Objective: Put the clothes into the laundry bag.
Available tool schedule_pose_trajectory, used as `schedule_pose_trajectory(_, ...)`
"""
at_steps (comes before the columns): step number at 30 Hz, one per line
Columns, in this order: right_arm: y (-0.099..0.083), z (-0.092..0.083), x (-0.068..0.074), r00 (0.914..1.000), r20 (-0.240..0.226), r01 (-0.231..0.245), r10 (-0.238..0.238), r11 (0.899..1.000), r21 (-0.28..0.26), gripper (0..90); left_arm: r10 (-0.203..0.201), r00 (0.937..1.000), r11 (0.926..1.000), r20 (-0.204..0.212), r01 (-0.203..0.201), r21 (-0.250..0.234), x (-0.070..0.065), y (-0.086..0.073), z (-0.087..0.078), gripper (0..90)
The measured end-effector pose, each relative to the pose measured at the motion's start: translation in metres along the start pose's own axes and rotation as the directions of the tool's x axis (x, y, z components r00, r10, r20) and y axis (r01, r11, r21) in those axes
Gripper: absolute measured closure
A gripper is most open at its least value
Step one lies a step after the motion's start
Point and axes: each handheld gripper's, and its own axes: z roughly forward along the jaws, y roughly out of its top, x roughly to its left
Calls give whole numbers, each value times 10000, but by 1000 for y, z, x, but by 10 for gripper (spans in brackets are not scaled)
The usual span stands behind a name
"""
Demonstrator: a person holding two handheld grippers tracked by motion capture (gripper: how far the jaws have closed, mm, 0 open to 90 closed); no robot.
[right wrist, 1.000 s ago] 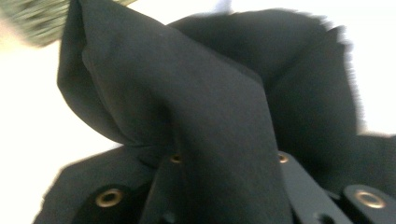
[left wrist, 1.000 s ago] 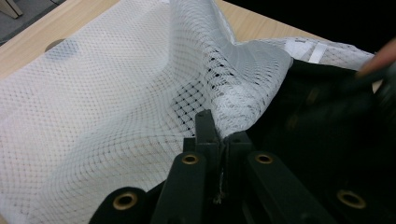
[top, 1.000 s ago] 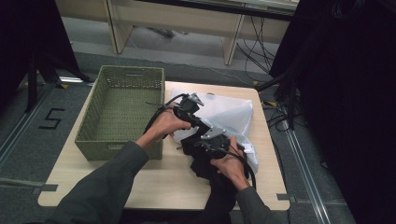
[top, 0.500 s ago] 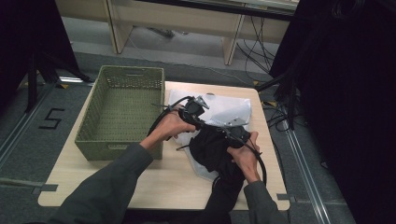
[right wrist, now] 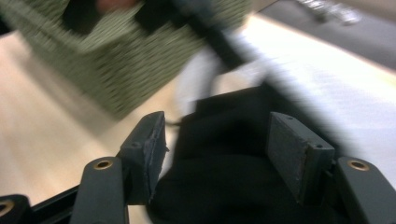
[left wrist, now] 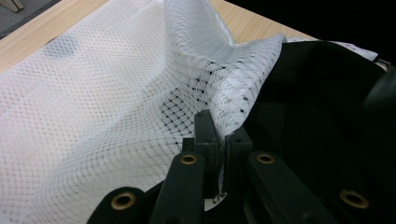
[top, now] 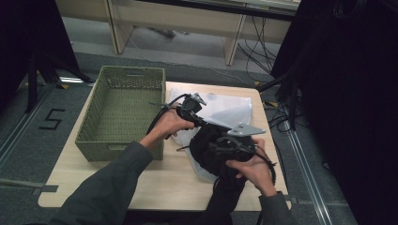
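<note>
Mesh laundry bag (left wrist: pixel 116 107) pinched in my left gripper's (left wrist: pixel 218 140) jaws; right gripper's (right wrist: pixel 217 154) jaws just opening above black garment (right wrist: pixel 233 186); "5" (top: pixel 51 119) marks floor.

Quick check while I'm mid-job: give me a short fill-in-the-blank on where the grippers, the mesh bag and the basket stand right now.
1. The left gripper is shut on the edge of the white ____ bag.
2. The right gripper has just been opening; its jaws stand ____ above the black garment.
3. The green basket is ____ inside.
4. From above, the basket sits to the ____ of the bag.

Missing words: mesh; open; empty; left
</note>
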Motion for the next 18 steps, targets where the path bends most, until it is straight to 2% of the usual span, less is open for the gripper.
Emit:
schedule_pose_trajectory(1,-3,12,5,9998,-97,192,-190,9997,179,386,-15,10000,10000,8,15,-8,0,0,0,868)
schedule_pose_trajectory(2,-3,12,5,9998,-97,192,-190,9997,179,386,-15,10000,10000,8,15,-8,0,0,0,869)
schedule_pose_trajectory(3,-11,38,11,9980,-164,612,-602,9957,698,371,-4,10000,10000,10,4,-6,0,0,0,871)
schedule_pose_trajectory(4,-11,38,11,9980,-164,612,-602,9957,698,371,-6,10000,10000,40,6,-22,0,0,1,871)
schedule_pose_trajectory(5,-16,62,12,9972,-176,739,-722,9882,1344,367,-11,10000,10000,53,11,7,0,0,1,873)
schedule_pose_trajectory(6,-18,71,14,9979,-14,648,-654,9853,1582,367,-11,10000,10000,53,11,7,0,0,1,874)
schedule_pose_trajectory(7,-21,82,15,9968,170,747,-787,9829,1684,360,8,10000,10000,70,-8,21,1,1,0,875)
schedule_pose_trajectory(8,-22,89,13,9967,135,763,-805,9775,1965,355,8,10000,10000,70,-8,21,1,1,0,875)
schedule_pose_trajectory(10,-28,103,13,9952,222,883,-952,9731,2128,359,-45,10000,10000,41,45,44,2,0,1,877)
schedule_pose_trajectory(11,-31,110,12,9938,148,1043,-1101,9705,2171,404,11,10000,9999,4,-11,128,3,0,0,877)
schedule_pose_trajectory(12,-31,110,12,9938,148,1043,-1101,9705,2171,404,90,10000,9998,-39,-90,169,3,0,-1,878)
schedule_pose_trajectory(13,-35,115,9,9902,169,1306,-1387,9619,2403,562,45,10000,9998,61,-46,218,3,-2,-1,878)
schedule_pose_trajectory(14,-35,115,9,9902,169,1306,-1387,9619,2403,562,45,10000,9998,61,-46,218,3,-2,-1,878)
schedule_pose_trajectory(15,-38,116,5,9823,619,1575,-1768,9584,2381,766,-81,9999,9998,60,80,177,3,-4,-1,879)
schedule_pose_trajectory(16,-38,116,5,9823,619,1575,-1768,9584,2381,766,-81,9999,9998,60,80,177,3,-4,-1,878)
schedule_pose_trajectory(17,-33,108,2,9753,945,1761,-1997,9609,2138,871,-96,9999,9999,63,95,73,4,-4,-3,878)
schedule_pose_trajectory(18,-33,108,2,9753,945,1761,-1997,9609,2138,871,-96,9999,9999,63,95,73,4,-4,-3,879)
